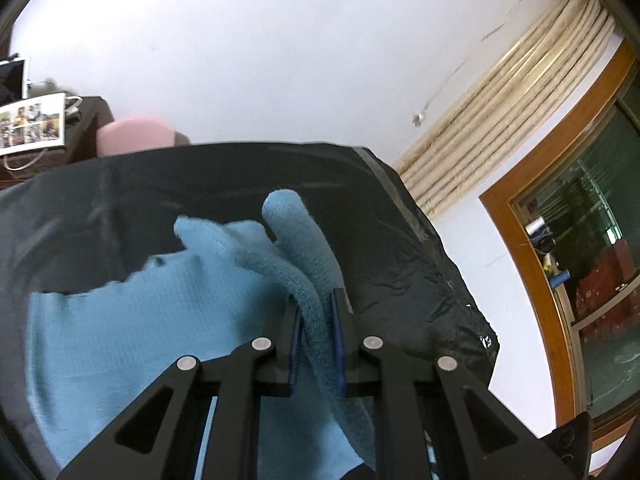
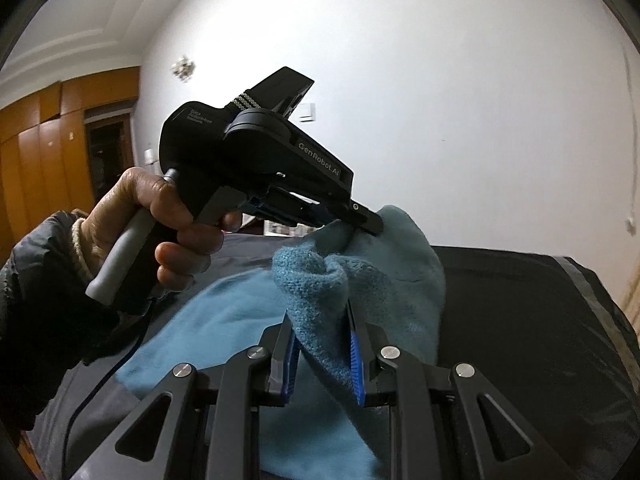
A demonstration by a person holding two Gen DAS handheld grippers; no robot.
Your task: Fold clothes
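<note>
Both tools are clenched on the blue garment [image 2: 320, 280]: left tool [image 1: 316, 300] and right tool [image 2: 322, 320] side by side, pinching its raised edge; the rest trails back toward the person on the black-covered bench [image 1: 400, 240].

Bare black table [image 1: 224, 184] lay open far and right of the raised blue garment [image 1: 132, 340], whose lifted fold [image 2: 320, 288] and the left tongs [image 2: 362, 222] blocked the near middle.

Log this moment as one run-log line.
left gripper: shut on blue garment | right gripper: shut on blue garment | garment lifted over black surface
</note>
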